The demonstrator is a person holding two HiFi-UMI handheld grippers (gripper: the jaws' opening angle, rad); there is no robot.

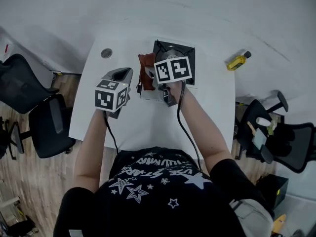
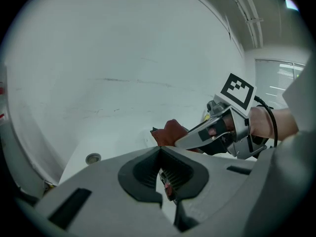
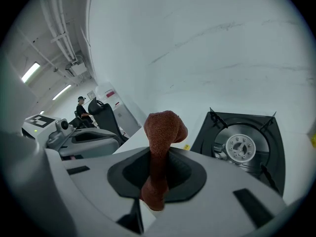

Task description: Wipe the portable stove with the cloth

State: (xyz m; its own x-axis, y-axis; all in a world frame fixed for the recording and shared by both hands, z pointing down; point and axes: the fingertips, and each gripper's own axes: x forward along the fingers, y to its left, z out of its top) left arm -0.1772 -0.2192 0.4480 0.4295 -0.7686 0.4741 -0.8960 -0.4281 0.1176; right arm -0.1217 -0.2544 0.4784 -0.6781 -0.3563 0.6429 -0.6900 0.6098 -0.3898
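Observation:
The portable stove [image 1: 186,52], black-topped with a round burner, stands at the table's far middle; in the right gripper view the stove [image 3: 243,148] lies to the right. My right gripper [image 1: 146,79] is shut on a red-brown cloth [image 1: 146,64], just left of the stove. That cloth [image 3: 160,132] sticks up in a bunch from between the jaws. My left gripper [image 1: 121,74] hovers farther left over the table, jaws together and holding nothing. From the left gripper view [image 2: 159,151], the cloth [image 2: 171,131] and the right gripper [image 2: 183,141] show ahead to the right.
A yellow bottle [image 1: 238,60] lies at the white table's [image 1: 148,122] far right. A round cable grommet [image 1: 106,53] sits at the far left. Black office chairs stand on the floor at the left [image 1: 47,125] and right [image 1: 281,137]. A pale wall is behind.

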